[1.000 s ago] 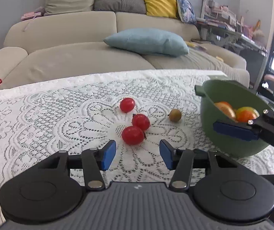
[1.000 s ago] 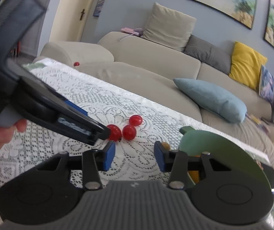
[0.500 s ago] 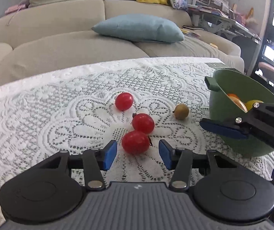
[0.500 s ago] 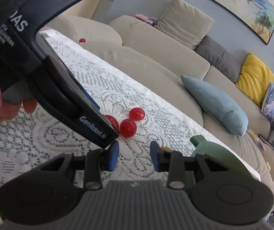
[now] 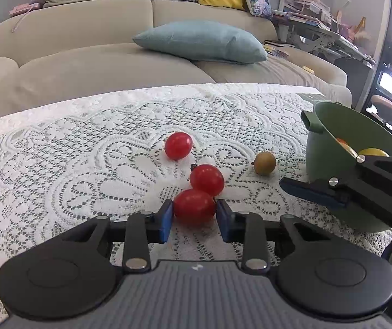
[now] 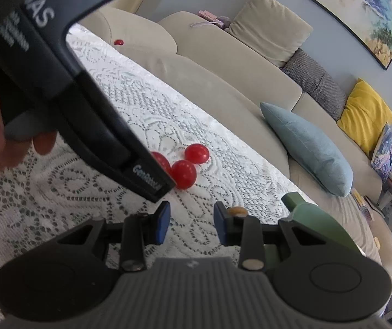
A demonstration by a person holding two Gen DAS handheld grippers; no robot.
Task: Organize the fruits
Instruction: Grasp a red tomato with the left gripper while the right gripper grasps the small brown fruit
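Note:
Three red tomatoes lie on the lace cloth: a far one [image 5: 178, 145], a middle one [image 5: 206, 179] and a near one [image 5: 194, 209]. My left gripper [image 5: 194, 215] is closing on the near tomato, and both blue pads touch its sides. A small brown fruit [image 5: 265, 163] lies to the right. Beside it stands a green bowl [image 5: 330, 148] holding orange and yellow fruit [image 5: 372, 152]. My right gripper [image 6: 191, 219] hovers over the cloth, open, with nothing between its pads. The brown fruit [image 6: 238, 210] peeks out behind its right finger. The left gripper's body [image 6: 86, 104] hides part of the held tomato [image 6: 161, 160].
The white lace tablecloth [image 5: 59, 164] covers the table, whose far edge meets a beige sofa [image 5: 86, 63] with a blue cushion [image 5: 201, 41]. A small red thing [image 6: 118, 42] lies on the sofa arm. A cluttered desk [image 5: 319, 22] stands at the right.
My left gripper came forward and down to the near tomato, and its jaws drew in against it. The right gripper rolled, sank toward the cloth and narrowed a little.

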